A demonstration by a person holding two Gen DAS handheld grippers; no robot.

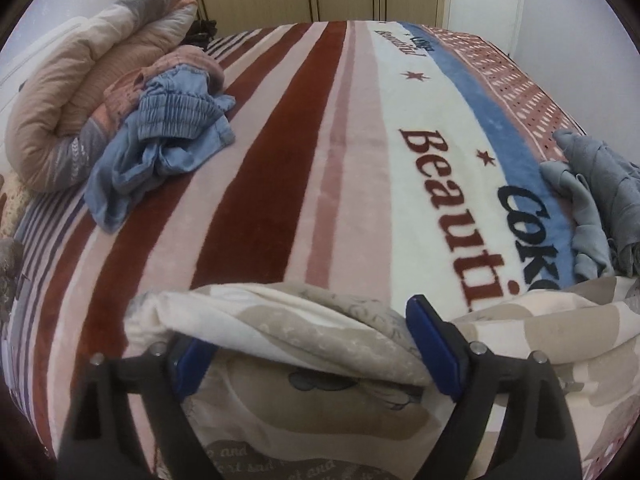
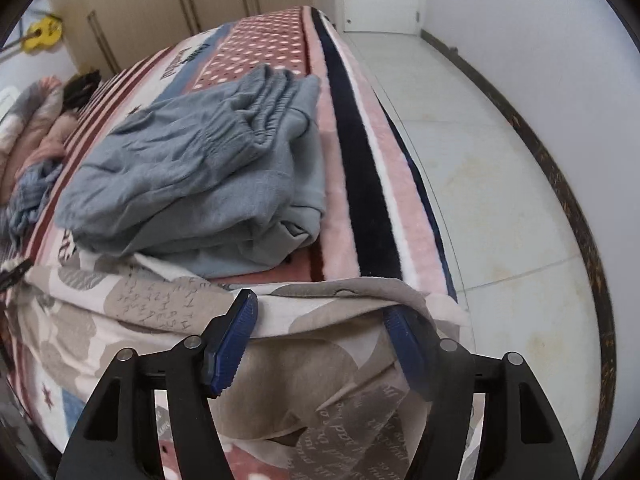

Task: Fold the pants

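Left wrist view: the left gripper (image 1: 316, 350) is spread wide, with a bunched fold of the beige printed pants (image 1: 304, 320) lying between its blue pads (image 1: 434, 344), draped over the left one. Nothing looks pinched. The pants lie at the near edge of the bed, on a striped blanket (image 1: 280, 152) that reads "Beauti" and "COK", both cut off. Blue jeans (image 1: 168, 136) sit crumpled far left and a grey garment (image 1: 600, 200) far right.

Right wrist view: the right gripper (image 2: 324, 340) is also wide open, pants (image 2: 320, 360) edge running between its pads. The cloth has cursive lettering I can't read. The grey garment (image 2: 200, 168) is piled just behind the pants.
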